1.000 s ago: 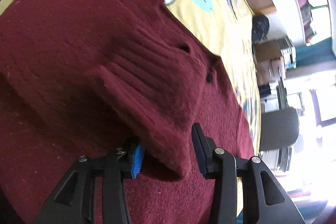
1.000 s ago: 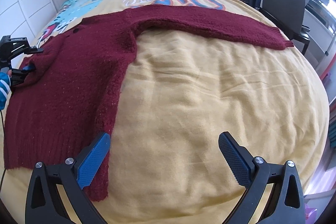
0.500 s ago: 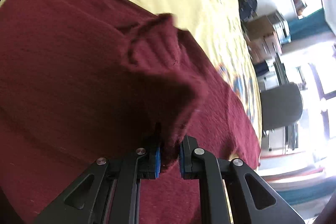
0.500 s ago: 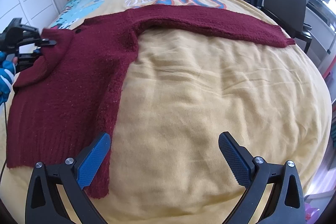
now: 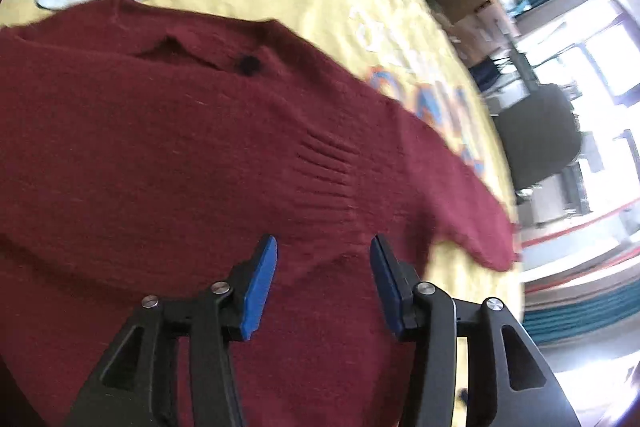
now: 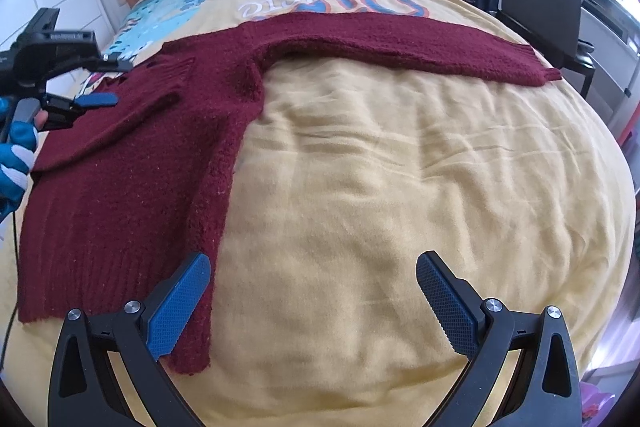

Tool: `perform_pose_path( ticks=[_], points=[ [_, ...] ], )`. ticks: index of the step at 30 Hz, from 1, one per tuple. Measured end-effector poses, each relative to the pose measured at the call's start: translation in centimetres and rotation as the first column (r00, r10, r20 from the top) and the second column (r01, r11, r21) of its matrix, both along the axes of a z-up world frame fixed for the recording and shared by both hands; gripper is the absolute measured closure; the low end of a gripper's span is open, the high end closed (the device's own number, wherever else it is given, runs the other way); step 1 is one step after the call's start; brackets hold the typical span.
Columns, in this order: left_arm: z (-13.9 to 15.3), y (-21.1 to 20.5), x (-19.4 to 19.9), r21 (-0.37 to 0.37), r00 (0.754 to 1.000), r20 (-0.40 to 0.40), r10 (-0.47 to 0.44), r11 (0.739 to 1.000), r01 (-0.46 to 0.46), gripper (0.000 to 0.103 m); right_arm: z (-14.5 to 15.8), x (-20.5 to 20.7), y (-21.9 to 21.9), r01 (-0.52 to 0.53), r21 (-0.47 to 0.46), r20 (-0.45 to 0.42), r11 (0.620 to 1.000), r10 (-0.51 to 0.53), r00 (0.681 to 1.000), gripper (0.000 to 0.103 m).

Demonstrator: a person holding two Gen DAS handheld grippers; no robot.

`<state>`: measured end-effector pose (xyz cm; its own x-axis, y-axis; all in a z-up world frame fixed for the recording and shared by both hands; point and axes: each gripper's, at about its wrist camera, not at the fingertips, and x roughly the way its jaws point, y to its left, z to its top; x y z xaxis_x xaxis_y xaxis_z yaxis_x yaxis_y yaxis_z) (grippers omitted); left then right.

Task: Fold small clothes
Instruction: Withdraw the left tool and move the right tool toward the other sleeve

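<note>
Nearest, the right tool [image 6: 312,291] hung with fingers apart and empty over the yellow bedspread [image 6: 400,187], beside the hem of the maroon sweater [image 6: 132,163]. Farther off, the left tool [image 5: 322,267] hovered parted above a sleeve cuff [image 5: 326,167] laid across the sweater's body, gripping nothing. The loose knit could slide or unfold if a finger snagged it in withdrawal.

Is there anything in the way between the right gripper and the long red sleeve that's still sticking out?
Nothing visible is in the way. Between the open right gripper and the outstretched sleeve of the sweater there is only bare yellow blanket. The left gripper is off to the side, above the folded sleeve.
</note>
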<state>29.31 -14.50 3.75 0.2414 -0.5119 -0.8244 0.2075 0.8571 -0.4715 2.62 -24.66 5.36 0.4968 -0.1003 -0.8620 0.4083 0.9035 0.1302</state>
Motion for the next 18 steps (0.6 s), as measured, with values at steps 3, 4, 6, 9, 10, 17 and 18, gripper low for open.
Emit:
perform_pose_path(
  ticks=[3, 4, 6, 9, 10, 17, 18],
  points=[
    [-1.0, 0.0, 0.0, 0.149, 0.999, 0.038, 0.021, 0.988, -0.027, 0.06, 0.1, 0.0, 0.1, -0.001, -0.003, 0.003, 1.0, 0.001, 1.0, 0.0],
    [-1.3, -0.5, -0.2, 0.187, 0.999, 0.043, 0.016, 0.982, -0.024, 0.06, 0.1, 0.0, 0.1, 0.0, -0.003, 0.003, 1.0, 0.0, 1.0, 0.0],
    [-2.8, -1.5, -0.6, 0.255, 1.0, 0.024, -0.013, 0.967, 0.007, 0.06, 0.1, 0.0, 0.1, 0.001, -0.003, 0.003, 1.0, -0.001, 1.0, 0.0],
    [-4.0, -2.0, -1.5, 0.168, 0.996, -0.053, -0.065, 0.983, 0.073, 0.06, 0.1, -0.1, 0.1, -0.001, 0.001, 0.004, 1.0, 0.001, 1.0, 0.0],
    [-3.8, -2.0, -1.6, 0.159, 0.997, -0.049, -0.066, 0.985, 0.073, 0.06, 0.1, -0.1, 0.1, -0.001, 0.003, 0.005, 1.0, 0.001, 1.0, 0.0],
    [-1.1, -0.2, -2.5, 0.23, 0.997, 0.048, -0.066, 0.972, 0.054, 0.06, 0.2, -0.2, -0.1, 0.001, 0.017, 0.016, 1.0, -0.001, 1.0, 0.0],
    [-0.8, 0.4, -3.2, 0.24, 0.996, 0.065, -0.056, 0.97, 0.039, 0.06, 0.3, -0.2, -0.1, 0.0, 0.02, 0.016, 1.0, -0.001, 1.0, 0.0]
  ],
)
